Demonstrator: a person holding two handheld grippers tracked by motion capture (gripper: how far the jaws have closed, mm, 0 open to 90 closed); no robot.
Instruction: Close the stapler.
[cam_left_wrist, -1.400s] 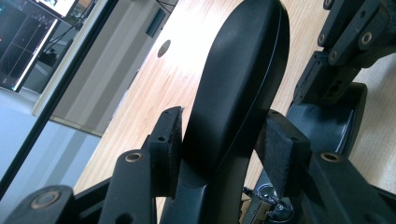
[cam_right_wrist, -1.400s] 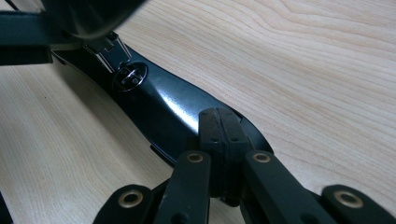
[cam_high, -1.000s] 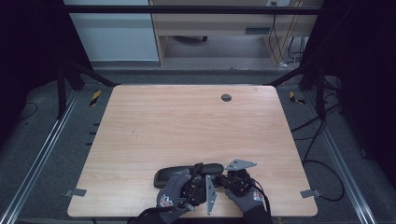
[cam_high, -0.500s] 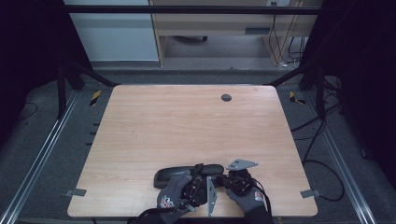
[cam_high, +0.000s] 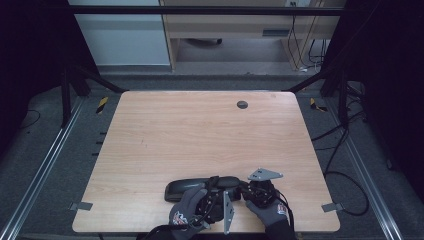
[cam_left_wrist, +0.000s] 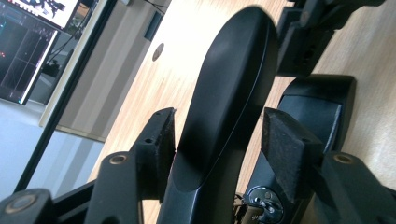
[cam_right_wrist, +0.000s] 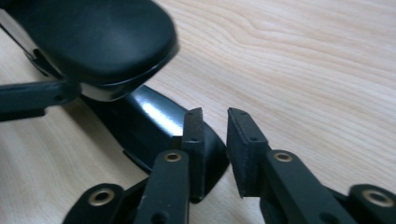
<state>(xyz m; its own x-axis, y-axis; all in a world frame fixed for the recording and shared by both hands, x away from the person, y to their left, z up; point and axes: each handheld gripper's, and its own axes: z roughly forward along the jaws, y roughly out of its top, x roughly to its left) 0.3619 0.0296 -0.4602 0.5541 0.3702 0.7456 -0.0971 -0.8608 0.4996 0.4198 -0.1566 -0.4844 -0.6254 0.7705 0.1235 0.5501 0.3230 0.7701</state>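
Observation:
A long black case (cam_high: 187, 187) lies near the table's front edge, its rounded lid (cam_left_wrist: 233, 84) raised above the lined base (cam_left_wrist: 313, 112). My left gripper (cam_high: 215, 186) straddles the lid: its jaws have just been opening, and a gap shows between the lid and the right-hand pad (cam_left_wrist: 285, 144). My right gripper (cam_high: 244, 187) sits at the case's right end, beside the glossy base (cam_right_wrist: 154, 126) and under the lid (cam_right_wrist: 93, 42). Its jaws (cam_right_wrist: 215, 121) have just been opening too, with a narrow gap and only bare wood between the pads. Gloved hands hold both grippers.
The wooden table (cam_high: 200, 135) has a dark round grommet (cam_high: 242, 104) near its far edge. Metal brackets (cam_high: 80, 205) (cam_high: 330, 207) sit at the front corners. Cables (cam_high: 345, 175) lie on the floor to the right. A monitor (cam_left_wrist: 28, 42) stands beyond the table.

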